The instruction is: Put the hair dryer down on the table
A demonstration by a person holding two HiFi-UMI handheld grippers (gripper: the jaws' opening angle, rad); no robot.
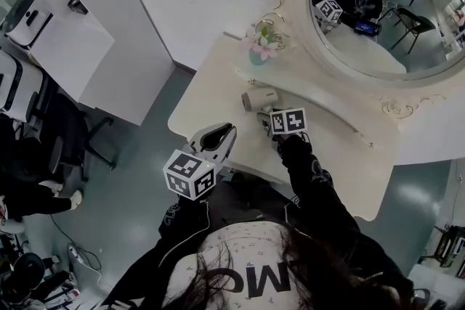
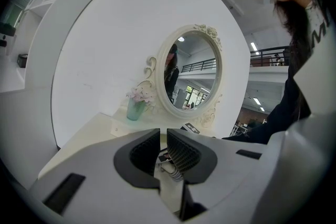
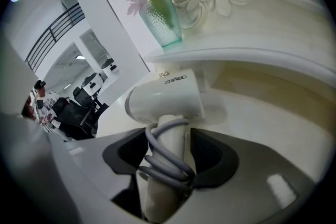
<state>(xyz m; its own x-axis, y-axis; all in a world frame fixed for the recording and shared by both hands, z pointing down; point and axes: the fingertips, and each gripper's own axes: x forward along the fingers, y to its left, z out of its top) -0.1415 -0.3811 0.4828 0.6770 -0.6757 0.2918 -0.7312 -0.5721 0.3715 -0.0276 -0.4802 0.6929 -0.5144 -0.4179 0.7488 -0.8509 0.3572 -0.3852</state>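
While the dryer (image 3: pixel 165 99) lies on the table (image 1: pixel 211 94), the right tongs (image 3: pixel 168 147) stand loose around its handle (image 3: pixel 170 131).
It seems light, stiff and smooth; hold it by the handle. The left tongs (image 2: pixel 163 139) are together, empty.

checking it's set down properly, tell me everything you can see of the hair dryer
The hair dryer is white, smooth plastic by its look, with a short round barrel bearing small grey lettering and a straight handle. A grey cord is wound around the handle. It appears to rest on the cream table, close to the raised ledge. The handle stands between the jaws of the right claw, which look open.
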